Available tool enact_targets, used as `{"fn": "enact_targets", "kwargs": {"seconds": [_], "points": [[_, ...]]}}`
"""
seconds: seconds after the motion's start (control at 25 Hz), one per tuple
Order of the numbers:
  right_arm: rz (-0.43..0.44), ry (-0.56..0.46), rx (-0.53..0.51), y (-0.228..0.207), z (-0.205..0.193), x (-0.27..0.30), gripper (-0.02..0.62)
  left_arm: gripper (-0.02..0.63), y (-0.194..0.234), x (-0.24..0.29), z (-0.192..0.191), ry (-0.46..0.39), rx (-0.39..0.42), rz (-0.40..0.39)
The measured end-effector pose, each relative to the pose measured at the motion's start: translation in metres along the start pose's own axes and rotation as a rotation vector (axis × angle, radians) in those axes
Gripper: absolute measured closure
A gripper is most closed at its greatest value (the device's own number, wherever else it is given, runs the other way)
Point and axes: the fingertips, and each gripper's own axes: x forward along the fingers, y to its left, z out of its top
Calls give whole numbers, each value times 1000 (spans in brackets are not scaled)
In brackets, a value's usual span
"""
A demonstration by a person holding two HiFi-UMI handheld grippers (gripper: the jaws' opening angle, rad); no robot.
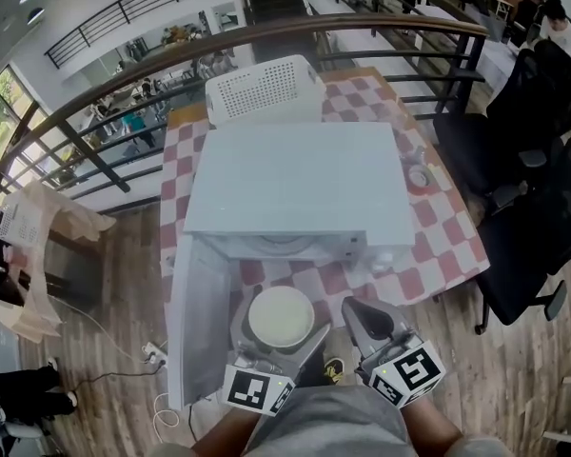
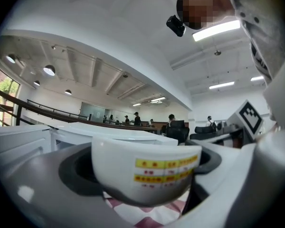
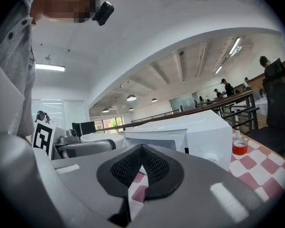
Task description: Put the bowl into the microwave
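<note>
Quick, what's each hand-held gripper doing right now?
Left hand-held gripper: closed on the white bowl.
Right hand-held gripper: closed, holding nothing.

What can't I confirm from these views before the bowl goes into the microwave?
- Inside of the microwave: the head view looks down on its top, which covers most of the cavity. In the left gripper view the bowl blocks it.
- Print on the bowl's yellow label: left gripper view, too blurred to read.
- Small red item beside the microwave: right gripper view, too small to identify.
</note>
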Motion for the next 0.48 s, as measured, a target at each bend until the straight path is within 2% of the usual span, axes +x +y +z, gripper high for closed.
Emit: {"fn": "enact_targets", "kwargs": {"seconds": [0.28, 0.48], "points": [[12, 36, 7, -11, -3, 36, 598, 69, 29, 30, -21, 25, -20, 25], [17, 73, 21, -21, -9, 59, 598, 69, 57, 54, -47, 70, -31, 79]]}}
